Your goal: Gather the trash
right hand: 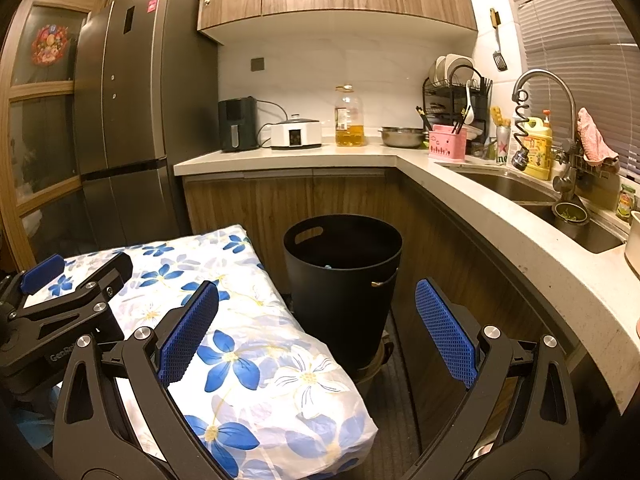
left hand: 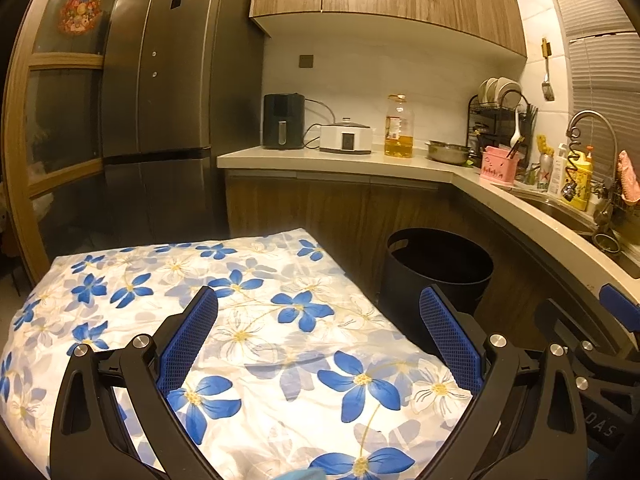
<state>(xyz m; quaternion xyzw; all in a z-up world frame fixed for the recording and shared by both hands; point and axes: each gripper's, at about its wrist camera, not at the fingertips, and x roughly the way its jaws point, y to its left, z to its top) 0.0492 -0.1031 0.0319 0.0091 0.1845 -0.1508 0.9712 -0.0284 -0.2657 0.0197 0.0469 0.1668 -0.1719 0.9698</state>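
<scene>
L tool (left hand: 318, 320) & R tool (right hand: 316, 316) both spread wide, empty — level, side by side, facing black bin (right hand: 342, 276).

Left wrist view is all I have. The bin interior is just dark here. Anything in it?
Observer: The right wrist view looks down into the black bin. One small bluish item shows low inside; I can't identify it.
Operator: Bin straight on the floor?
Observer: Doesn't look like it. It appears to sit on a low pale round base.
Operator: Right hand-held gripper state?
Observer: The right hand-held gripper is open and empty, pointed at the bin.
</scene>
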